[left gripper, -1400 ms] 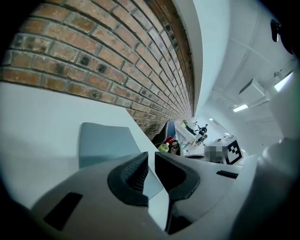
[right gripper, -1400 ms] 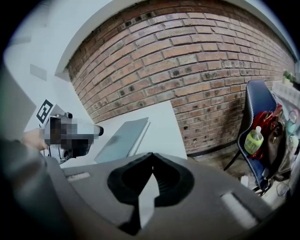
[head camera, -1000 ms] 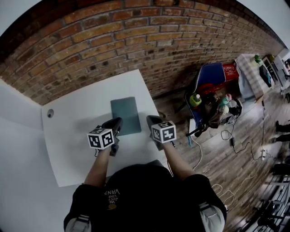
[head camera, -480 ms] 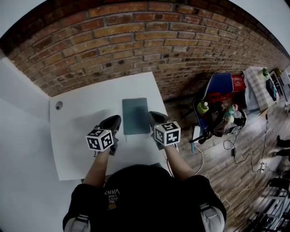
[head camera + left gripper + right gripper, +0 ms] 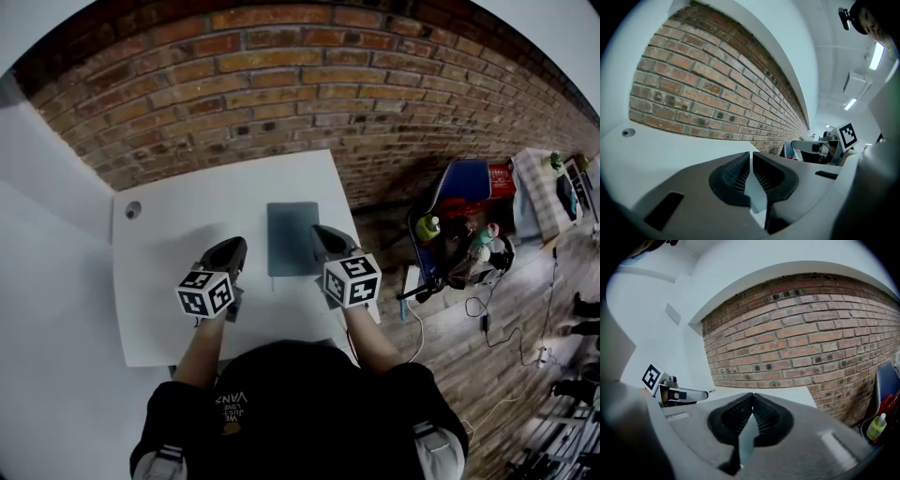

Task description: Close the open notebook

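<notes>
The notebook (image 5: 292, 238) lies flat on the white tabletop (image 5: 187, 216), a little right of the frame's centre in the head view and below the brick wall (image 5: 309, 94). It shows as one dark grey-green rectangle with no spread pages, so by the look of it the cover is already down and the task is done or nearly so. The left hand-held gripper (image 5: 232, 251) is to the left of the book with bare tabletop between them. Its jaws have just been closing and are now drawn almost together, with only a thin slit at the tips and nothing between them. The right hand-held gripper (image 5: 323, 239) sits just beside the notebook's right edge. Its jaws are pressed together at the tips and are also empty. Whether it touches the cover cannot be told from above, and neither gripper view shows the book at all, only wall and tabletop. I judge the notebook thin and light, with a cover that would flex rather than stay rigid, and likely to skate on this smooth surface if pushed from one side. If it needs more handling, the safest hold would be the free long edge opposite the spine, pinching the cover and pages together while the other jaws press down on the book to pin it. Which edge is the spine cannot be made out.
</notes>
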Motion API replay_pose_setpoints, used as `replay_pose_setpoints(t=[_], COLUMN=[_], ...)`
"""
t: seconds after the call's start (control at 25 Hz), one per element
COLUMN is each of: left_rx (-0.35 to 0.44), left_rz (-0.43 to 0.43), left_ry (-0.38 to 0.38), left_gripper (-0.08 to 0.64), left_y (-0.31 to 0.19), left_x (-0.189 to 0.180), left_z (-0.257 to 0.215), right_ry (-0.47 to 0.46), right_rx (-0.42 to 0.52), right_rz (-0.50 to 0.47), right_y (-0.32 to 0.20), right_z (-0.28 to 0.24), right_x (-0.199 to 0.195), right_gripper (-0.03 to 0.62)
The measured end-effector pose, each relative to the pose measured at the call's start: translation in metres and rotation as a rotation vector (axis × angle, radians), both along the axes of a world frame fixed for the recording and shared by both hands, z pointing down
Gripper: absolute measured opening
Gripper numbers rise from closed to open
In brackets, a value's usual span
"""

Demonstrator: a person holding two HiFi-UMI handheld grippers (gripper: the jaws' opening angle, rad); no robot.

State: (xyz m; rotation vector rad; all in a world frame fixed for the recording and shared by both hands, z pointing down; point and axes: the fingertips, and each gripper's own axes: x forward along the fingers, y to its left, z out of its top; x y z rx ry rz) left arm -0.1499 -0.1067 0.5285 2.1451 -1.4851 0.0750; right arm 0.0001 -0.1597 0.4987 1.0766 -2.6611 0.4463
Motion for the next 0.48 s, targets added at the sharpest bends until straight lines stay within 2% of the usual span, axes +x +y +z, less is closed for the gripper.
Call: replay_pose_setpoints(t=[0.48], left_rx=[0.064], left_rz=[-0.021], left_ry=[-0.021], left_gripper=[0.027], left_y=[0.013], left_x=[-0.032], left_z=[-0.013], right_ry=[-0.069], right_rx=[0.059], right_rz=[-0.001], right_y=[0.016], right_z=[-0.034], right_x=[-0.027], right_gripper=[-0.002])
